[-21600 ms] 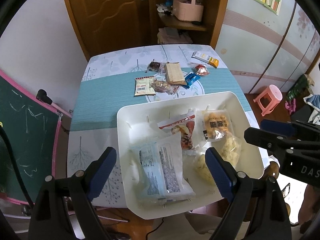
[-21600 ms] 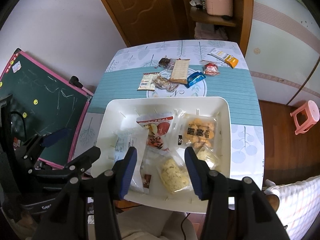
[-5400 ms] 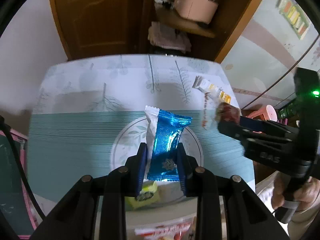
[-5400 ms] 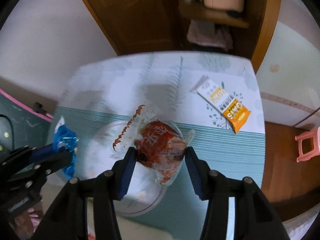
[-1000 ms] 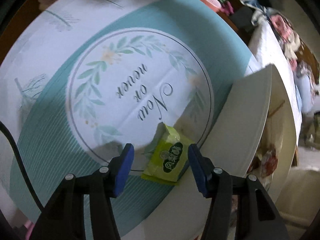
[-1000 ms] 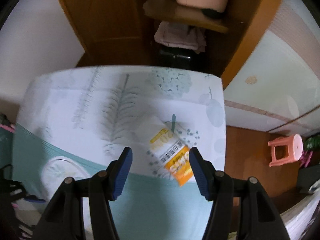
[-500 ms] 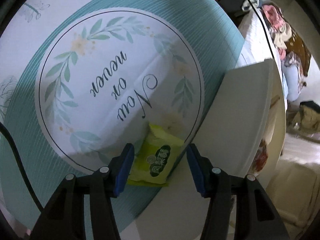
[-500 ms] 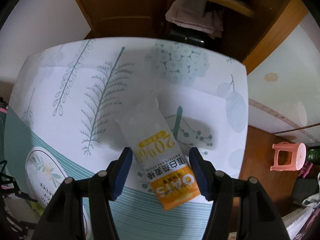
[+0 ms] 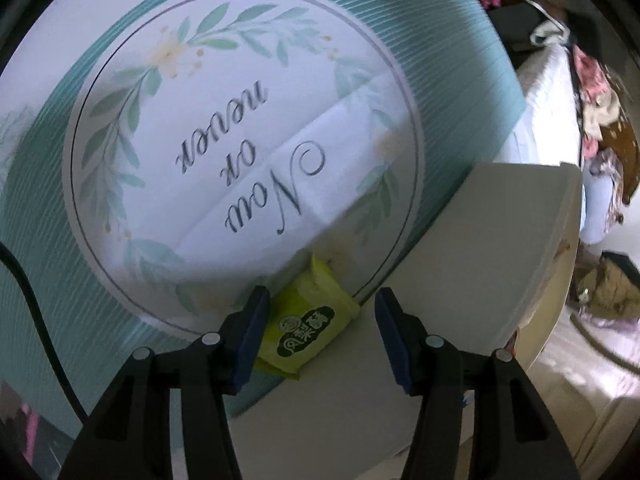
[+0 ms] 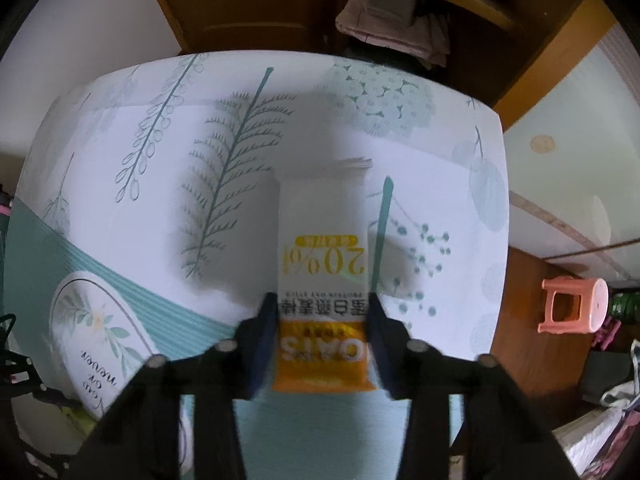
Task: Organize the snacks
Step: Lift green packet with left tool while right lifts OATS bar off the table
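A small yellow-green snack packet (image 9: 306, 326) lies on the tablecloth against the outer wall of the white tray (image 9: 472, 264). My left gripper (image 9: 320, 320) is open, with its left finger touching the packet and its right finger over the tray wall. In the right wrist view a white and orange oat bar (image 10: 322, 276) lies flat on the table. My right gripper (image 10: 322, 328) has its fingers against both sides of the bar's orange end. The bar still rests on the cloth.
The tablecloth has a round printed emblem (image 9: 240, 152) in a teal band. The far table edge (image 10: 280, 56) faces a wooden door and shelf. A pink stool (image 10: 572, 304) stands on the floor at the right. Clothes lie on a bed (image 9: 600, 92).
My left gripper has come closer to the yellow-green packet, which now sits between its fingers. My right gripper has moved down onto the oat bar and closed in on its orange end.
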### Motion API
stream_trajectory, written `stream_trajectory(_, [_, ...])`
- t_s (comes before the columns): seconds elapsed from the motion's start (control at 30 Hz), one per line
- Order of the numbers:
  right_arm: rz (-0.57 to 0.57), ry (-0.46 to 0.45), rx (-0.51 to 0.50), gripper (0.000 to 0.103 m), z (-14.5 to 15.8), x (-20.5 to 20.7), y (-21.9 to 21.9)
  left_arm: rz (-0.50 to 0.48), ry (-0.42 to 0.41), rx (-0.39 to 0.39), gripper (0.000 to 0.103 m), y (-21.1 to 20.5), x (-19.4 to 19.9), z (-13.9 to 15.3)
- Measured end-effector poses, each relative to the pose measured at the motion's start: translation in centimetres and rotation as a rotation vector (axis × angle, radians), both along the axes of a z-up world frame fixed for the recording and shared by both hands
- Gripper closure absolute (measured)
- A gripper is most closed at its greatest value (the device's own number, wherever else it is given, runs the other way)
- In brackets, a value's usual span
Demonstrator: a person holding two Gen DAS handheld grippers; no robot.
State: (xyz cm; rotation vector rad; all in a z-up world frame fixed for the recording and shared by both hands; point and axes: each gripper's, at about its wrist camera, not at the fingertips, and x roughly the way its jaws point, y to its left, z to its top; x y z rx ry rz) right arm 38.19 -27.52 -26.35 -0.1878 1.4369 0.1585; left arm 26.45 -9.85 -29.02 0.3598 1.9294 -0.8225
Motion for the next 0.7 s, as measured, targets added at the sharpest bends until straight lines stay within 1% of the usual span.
stream_trajectory(0.1, [-0.001, 0.000, -0.020, 0.062, 0.1, -0.8, 0.4, 0.050, 0.010, 0.032, 0.049, 0.8, 0.3, 0.1])
stream_trajectory(0.13, [0.000, 0.002, -0.018, 0.062, 0.1, -1.2, 0.4, 0.064, -0.002, 0.051, 0.067, 1.2, 0.4, 0.1])
stream_trajectory(0.17, [0.003, 0.004, -0.015, 0.062, 0.0, -1.6, 0.6, 0.079, -0.019, 0.073, 0.070, 1.9, 0.5, 0.1])
stream_trajectory(0.2, [0.005, 0.001, -0.012, 0.062, 0.0, -2.0, 0.7, 0.104, -0.002, 0.084, 0.070, 2.3, 1.3, -0.1])
stream_trajectory(0.23, [0.006, -0.003, -0.010, 0.062, 0.1, -2.3, 0.7, 0.149, 0.007, 0.082, 0.072, 3.1, 1.7, -0.1])
stream_trajectory(0.3, [-0.008, 0.000, 0.009, 0.062, 0.3, -3.1, 0.5, 0.175, -0.002, 0.080, 0.074, 3.8, 2.1, 0.1])
stream_trajectory(0.43, [-0.033, -0.015, 0.039, 0.062, 0.7, -4.1, 0.3, 0.224, -0.069, 0.081, 0.079, 5.2, 2.2, 1.1])
stream_trajectory(0.5, [-0.037, -0.025, 0.050, 0.062, 1.1, -4.6, 0.4, 0.271, -0.111, 0.091, 0.086, 6.3, 2.7, 1.7])
stream_trajectory(0.53, [-0.041, -0.034, 0.055, 0.062, 1.3, -4.8, 0.5, 0.283, -0.135, 0.103, 0.102, 6.9, 3.1, 1.9])
stream_trajectory(0.57, [-0.045, -0.042, 0.063, 0.062, 1.5, -5.0, 0.6, 0.300, -0.162, 0.135, 0.102, 7.6, 3.6, 2.0])
stream_trajectory(0.67, [-0.050, -0.052, 0.089, 0.062, 2.2, -5.3, 0.9, 0.353, -0.152, 0.156, 0.102, 9.1, 4.4, 1.9])
stream_trajectory(0.7, [-0.046, -0.055, 0.094, 0.062, 2.4, -5.4, 1.2, 0.378, -0.129, 0.143, 0.102, 9.6, 4.5, 1.9])
